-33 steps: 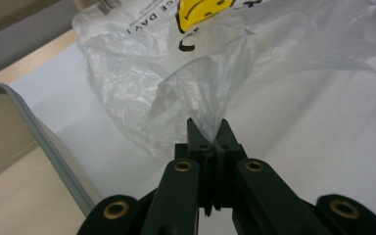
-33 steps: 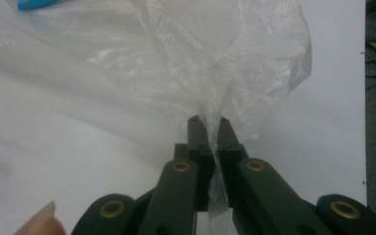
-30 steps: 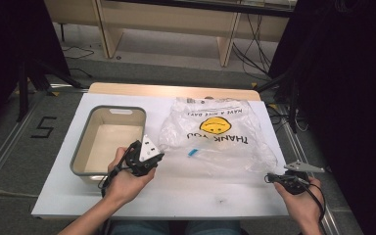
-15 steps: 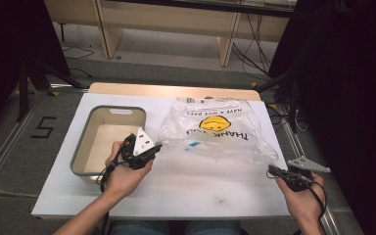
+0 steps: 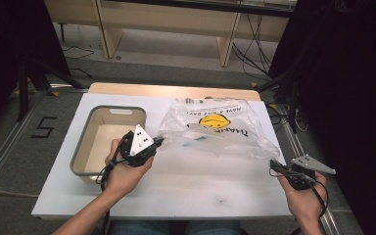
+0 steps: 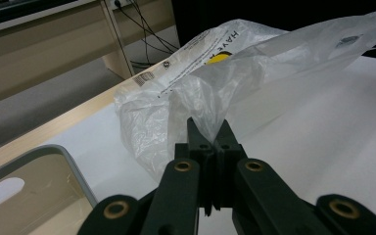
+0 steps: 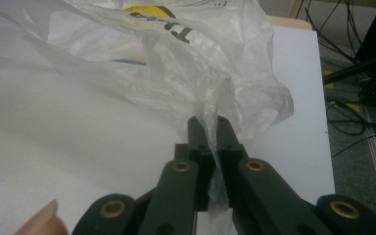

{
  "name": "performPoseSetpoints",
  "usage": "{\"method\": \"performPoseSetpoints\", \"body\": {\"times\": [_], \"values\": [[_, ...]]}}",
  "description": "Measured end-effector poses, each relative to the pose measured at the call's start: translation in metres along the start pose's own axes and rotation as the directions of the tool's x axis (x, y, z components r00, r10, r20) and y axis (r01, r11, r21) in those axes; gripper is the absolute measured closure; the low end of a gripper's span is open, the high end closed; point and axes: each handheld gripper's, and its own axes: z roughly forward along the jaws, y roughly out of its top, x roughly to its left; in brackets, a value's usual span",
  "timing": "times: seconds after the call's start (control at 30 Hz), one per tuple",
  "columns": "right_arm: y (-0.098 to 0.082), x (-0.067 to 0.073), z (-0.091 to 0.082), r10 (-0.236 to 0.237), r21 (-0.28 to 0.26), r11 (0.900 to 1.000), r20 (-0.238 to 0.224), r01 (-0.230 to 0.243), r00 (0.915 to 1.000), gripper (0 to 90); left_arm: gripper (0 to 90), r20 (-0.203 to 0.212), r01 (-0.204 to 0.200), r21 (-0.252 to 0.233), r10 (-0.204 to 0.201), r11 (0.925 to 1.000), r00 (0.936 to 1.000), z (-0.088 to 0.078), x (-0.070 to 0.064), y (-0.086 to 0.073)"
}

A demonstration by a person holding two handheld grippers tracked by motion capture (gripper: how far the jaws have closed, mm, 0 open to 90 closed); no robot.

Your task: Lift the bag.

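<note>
Clear plastic bag (image 5: 220, 129) lying mid-table beside tub (image 5: 108, 139), pinched at both ends. Left gripper (image 6: 210, 129) clamped on near-tub edge, right gripper (image 7: 210, 128) clamped on opposite corner; likely spreading film taut to open or flatten it.

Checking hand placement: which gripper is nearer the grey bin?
Left. The left gripper sits just beside the bin's right wall, pinching the plastic bag. The right gripper holds the bag's opposite corner, far across the table.
</note>
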Motion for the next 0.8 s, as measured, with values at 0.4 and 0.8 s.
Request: {"method": "performPoseSetpoints", "body": {"times": [0.4, 0.8], "values": [[0.011, 0.004, -0.004, -0.015, -0.095, 0.995, 0.013, 0.016, 0.9998, 89.7, 89.1, -0.022, -0.005, -0.062, 0.003, 0.9981, 0.9997, -0.001, 0.004, 0.008], [0.017, 0.004, -0.006, -0.021, -0.153, 0.988, 0.020, 0.024, 0.9996, 89.7, 89.1, -0.051, -0.011, -0.122, 0.005, 0.9925, 0.9987, -0.002, 0.007, 0.012]]}}
